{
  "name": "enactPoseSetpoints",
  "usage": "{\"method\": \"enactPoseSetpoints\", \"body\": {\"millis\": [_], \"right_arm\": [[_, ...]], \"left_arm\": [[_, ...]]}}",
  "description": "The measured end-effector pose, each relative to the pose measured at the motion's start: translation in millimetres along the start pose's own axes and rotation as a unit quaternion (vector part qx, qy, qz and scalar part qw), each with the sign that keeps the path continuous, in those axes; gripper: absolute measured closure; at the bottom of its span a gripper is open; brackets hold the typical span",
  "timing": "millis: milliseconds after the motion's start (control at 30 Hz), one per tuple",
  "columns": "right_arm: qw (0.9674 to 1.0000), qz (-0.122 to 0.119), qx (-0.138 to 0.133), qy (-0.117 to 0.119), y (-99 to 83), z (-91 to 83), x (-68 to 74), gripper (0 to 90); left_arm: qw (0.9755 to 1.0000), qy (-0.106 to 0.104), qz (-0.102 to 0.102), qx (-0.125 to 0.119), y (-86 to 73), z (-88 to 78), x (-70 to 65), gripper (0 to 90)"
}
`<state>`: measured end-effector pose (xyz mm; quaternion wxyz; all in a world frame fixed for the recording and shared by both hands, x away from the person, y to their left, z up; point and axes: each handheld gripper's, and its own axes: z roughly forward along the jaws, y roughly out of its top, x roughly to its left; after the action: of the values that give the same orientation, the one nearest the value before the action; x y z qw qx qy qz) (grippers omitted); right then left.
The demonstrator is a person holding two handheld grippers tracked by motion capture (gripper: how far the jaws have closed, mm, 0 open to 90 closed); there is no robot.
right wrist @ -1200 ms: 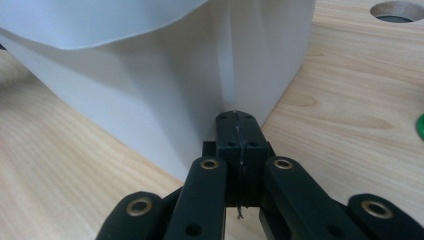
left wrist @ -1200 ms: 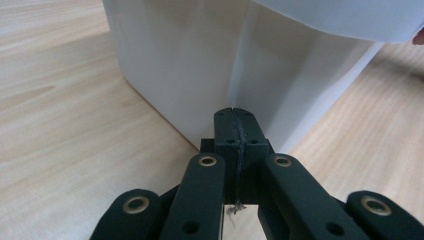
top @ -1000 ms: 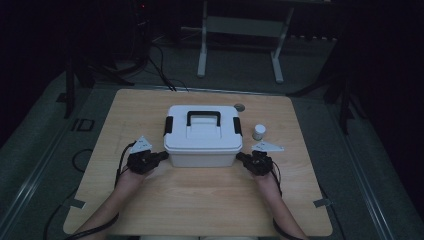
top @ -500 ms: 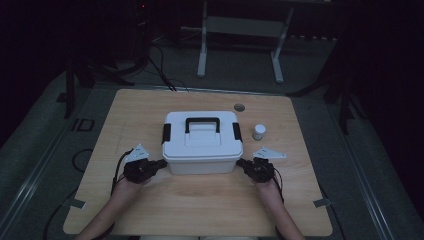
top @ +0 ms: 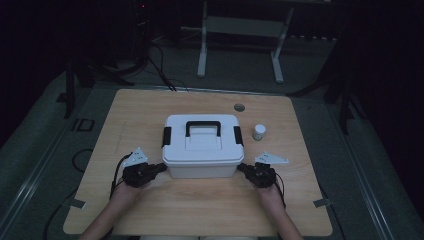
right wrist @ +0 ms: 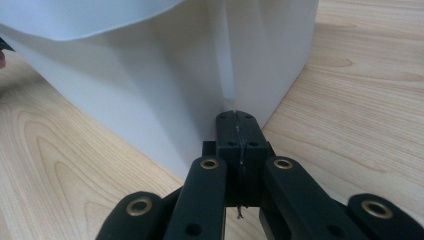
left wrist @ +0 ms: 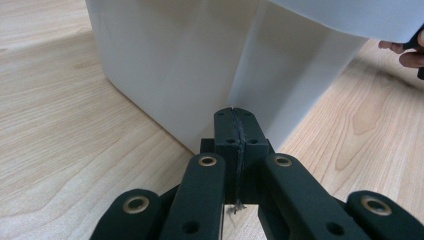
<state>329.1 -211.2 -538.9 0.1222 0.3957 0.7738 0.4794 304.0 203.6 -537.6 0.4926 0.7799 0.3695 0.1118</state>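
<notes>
Sitting mid-table with its long axis running left to right, the white box (top: 202,147) is lying between the clenched, empty left gripper (top: 159,169) and right gripper (top: 243,169), each pointing at a near bottom corner.

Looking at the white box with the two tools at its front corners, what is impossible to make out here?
- White box contents: closed lid, high view.
- Small white jar label: too small, dim, high view.
- Box top: cut off by the upper edge, left tool view and right tool view.
</notes>
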Motion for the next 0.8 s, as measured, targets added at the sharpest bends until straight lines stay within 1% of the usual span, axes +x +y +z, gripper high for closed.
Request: {"method": "enactPoseSetpoints", "body": {"millis": [33, 100, 167, 267, 300, 400, 433, 567, 600, 667, 800], "right_arm": [[1.0000, -0.001, 0.001, -0.002, 0.3, 0.0, 0.5, 90.0], [1.0000, -0.001, 0.001, -0.002, 0.6, 0.4, 0.9, 90.0], [1.0000, 0.001, 0.002, -0.002, 1.2, 1.8, 0.2, 90.0], [1.0000, -0.003, 0.006, -0.007, 3.9, 5.4, 1.2, 90.0], [1.0000, 0.001, 0.005, -0.005, 4.0, 6.5, 1.2, 90.0], [0.9999, 0.012, -0.001, 0.002, 3.6, 8.8, -1.3, 90.0], [0.9999, 0.012, -0.001, 0.001, 4.0, 9.2, -1.5, 90.0], [0.9999, 0.009, -0.001, -0.006, 6.1, 11.8, -2.0, 90.0], [0.9998, 0.018, -0.004, -0.004, 6.6, 13.4, -3.9, 90.0], [0.9998, 0.018, -0.003, -0.005, 7.5, 14.2, -4.4, 90.0], [0.9998, 0.016, 0.001, -0.016, 10.7, 15.8, -5.5, 90.0]], "left_arm": [[1.0000, 0.001, 0.001, 0.000, 0.3, 0.1, 0.3, 89.6], [1.0000, 0.000, -0.004, 0.000, 0.5, 0.4, 1.8, 89.6], [1.0000, 0.003, -0.005, -0.002, 1.0, 1.3, 3.2, 89.5], [0.9999, 0.009, -0.009, -0.003, 3.1, 2.5, 8.4, 89.6], [0.9999, 0.010, -0.013, -0.004, 3.6, 3.0, 10.1, 89.6], [0.9998, 0.009, -0.015, -0.005, 4.0, 3.7, 11.9, 89.5], [0.9998, 0.009, -0.017, -0.006, 3.8, 4.1, 12.0, 89.5], [0.9998, 0.007, -0.017, -0.009, 3.3, 4.4, 13.6, 89.5], [0.9998, 0.006, -0.017, -0.009, 3.4, 4.4, 13.9, 89.5], [0.9998, 0.007, -0.015, -0.006, 4.3, 4.7, 13.5, 89.5], [0.9999, 0.007, -0.015, -0.005, 5.9, 6.4, 14.4, 89.5]]}}
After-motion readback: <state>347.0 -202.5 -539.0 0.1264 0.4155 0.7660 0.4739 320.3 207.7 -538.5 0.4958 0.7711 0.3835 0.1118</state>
